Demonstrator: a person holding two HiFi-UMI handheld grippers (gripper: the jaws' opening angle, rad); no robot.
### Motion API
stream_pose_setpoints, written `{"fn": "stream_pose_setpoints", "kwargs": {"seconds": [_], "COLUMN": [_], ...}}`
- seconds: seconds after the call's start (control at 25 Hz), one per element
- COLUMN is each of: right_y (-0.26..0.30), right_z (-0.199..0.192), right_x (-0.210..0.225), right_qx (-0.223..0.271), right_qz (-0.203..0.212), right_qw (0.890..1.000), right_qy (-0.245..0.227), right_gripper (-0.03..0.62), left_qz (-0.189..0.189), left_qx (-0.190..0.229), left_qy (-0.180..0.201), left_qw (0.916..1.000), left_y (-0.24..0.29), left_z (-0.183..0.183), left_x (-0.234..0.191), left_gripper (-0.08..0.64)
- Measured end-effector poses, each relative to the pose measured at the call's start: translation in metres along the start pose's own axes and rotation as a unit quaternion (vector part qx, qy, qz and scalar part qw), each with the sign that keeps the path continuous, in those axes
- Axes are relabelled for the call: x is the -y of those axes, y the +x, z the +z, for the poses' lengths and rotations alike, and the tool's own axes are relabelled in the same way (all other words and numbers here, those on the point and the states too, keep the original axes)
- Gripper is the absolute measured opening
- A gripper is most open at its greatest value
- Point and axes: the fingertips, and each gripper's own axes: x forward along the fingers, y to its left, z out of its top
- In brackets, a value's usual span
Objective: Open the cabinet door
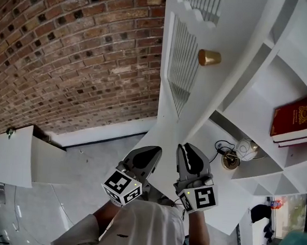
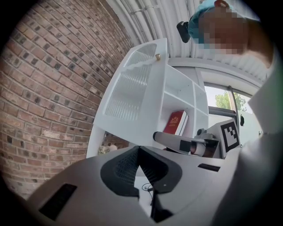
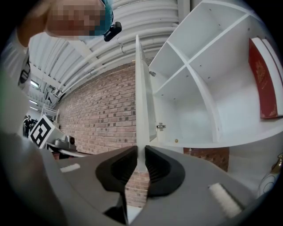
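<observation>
While my right gripper [image 3: 138, 165] sits clamped on the lower edge of the cabinet door [image 3: 140, 110], I see that door edge-on in the right gripper view, a thin white slab pinched between the two black pads. From the head view the door stands swung out from the white cabinet [image 1: 258, 110], its ribbed panel and gold knob [image 1: 209, 57] facing the brick wall [image 1: 69, 52]. My left gripper [image 2: 138, 152] is closed with its pad tips meeting and nothing between them; in the head view it hangs just beside the right one, below the door and not touching it as far as I can tell. Inside the cabinet the shelves are exposed, and a red book [image 1: 296, 120] lies in one compartment on the right.
</observation>
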Motion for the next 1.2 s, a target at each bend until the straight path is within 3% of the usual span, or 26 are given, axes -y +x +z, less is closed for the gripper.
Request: {"fn": "stream_pose_setpoints", "kwargs": {"seconds": [0.36, 0.72, 1.2], "right_y": [0.012, 0.020, 0.032], "right_z": [-0.002, -0.004, -0.006], "right_x": [-0.032, -0.051, -0.071], "right_qx": [-0.001, 0.010, 0.005], "right_qz": [0.051, 0.062, 0.096], "right_qw": [0.999, 0.998, 0.995], "right_qy": [0.006, 0.005, 0.007], "right_gripper": [0.067, 0.071, 0.072], "left_qz": [0.036, 0.069, 0.085], "left_qx": [0.010, 0.015, 0.019], "left_qy": [0.000, -0.001, -0.003], "left_qw": [0.9993, 0.9975, 0.9962], "left_y": [-0.020, -0.045, -0.054], "left_z": [0.004, 0.006, 0.006], "left_x": [-0.009, -0.023, -0.031], "left_gripper": [0.009, 0.009, 0.009]}}
